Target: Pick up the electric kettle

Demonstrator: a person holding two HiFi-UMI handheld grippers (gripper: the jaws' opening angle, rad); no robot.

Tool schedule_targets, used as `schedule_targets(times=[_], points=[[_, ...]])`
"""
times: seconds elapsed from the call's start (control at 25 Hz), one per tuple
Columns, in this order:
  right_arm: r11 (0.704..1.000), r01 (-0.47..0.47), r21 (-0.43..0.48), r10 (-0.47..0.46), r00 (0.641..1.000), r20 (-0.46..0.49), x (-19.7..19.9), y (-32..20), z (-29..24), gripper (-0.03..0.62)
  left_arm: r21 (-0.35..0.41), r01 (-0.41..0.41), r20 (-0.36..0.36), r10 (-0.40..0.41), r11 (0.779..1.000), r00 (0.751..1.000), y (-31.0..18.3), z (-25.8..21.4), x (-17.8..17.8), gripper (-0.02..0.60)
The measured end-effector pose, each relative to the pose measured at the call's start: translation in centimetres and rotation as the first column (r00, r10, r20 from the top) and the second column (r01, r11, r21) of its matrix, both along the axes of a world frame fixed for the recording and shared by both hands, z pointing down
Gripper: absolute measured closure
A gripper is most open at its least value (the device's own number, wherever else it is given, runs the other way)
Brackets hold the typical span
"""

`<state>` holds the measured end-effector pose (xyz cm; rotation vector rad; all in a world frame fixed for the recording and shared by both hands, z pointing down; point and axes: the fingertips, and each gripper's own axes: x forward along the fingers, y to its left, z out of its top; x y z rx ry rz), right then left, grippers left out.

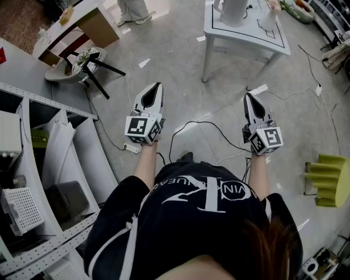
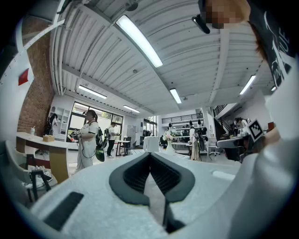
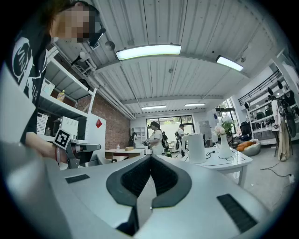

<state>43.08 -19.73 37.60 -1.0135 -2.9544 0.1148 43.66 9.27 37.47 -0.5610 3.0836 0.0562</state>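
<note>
Both the left claw (image 1: 157, 86) and the right claw (image 1: 248, 96) are closed on nothing, well apart from the electric kettle (image 1: 234, 11) on the white table (image 1: 251, 34) ahead, seemingly rigid, smooth and weighty, best taken by its handle (image 3: 184, 143).

Bright, even light from ceiling tubes (image 2: 139, 39) above the left gripper (image 2: 150, 153). Both gripper views bend at the edges, corners dark.

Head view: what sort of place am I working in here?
Probably an open lab or workshop: metal shelving, a white table with the kettle, and cables across a bare floor.
</note>
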Motion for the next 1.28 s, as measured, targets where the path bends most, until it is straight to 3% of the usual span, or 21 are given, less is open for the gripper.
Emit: schedule_targets(times=[0.64, 0.92, 1.28], points=[[0.999, -0.035, -0.010, 0.034, 0.999, -0.037, -1.5, 3.1, 1.7, 0.597, 0.020, -0.005, -0.038, 0.006, 1.000, 0.999, 4.0, 1.7, -1.4, 0.572], [0.995, -0.068, -0.079, 0.063, 0.996, -0.058, -1.7, 4.4, 2.2, 0.595, 0.038, -0.017, -0.062, 0.020, 0.999, 0.998, 5.4, 3.5, -1.9, 0.572], [0.989, -0.084, -0.117, 0.077, 0.995, -0.067, -5.9, 4.0, 2.6, 0.475, 0.039, -0.024, -0.115, 0.029, 0.999, 0.993, 6.0, 5.7, -4.9, 0.572]])
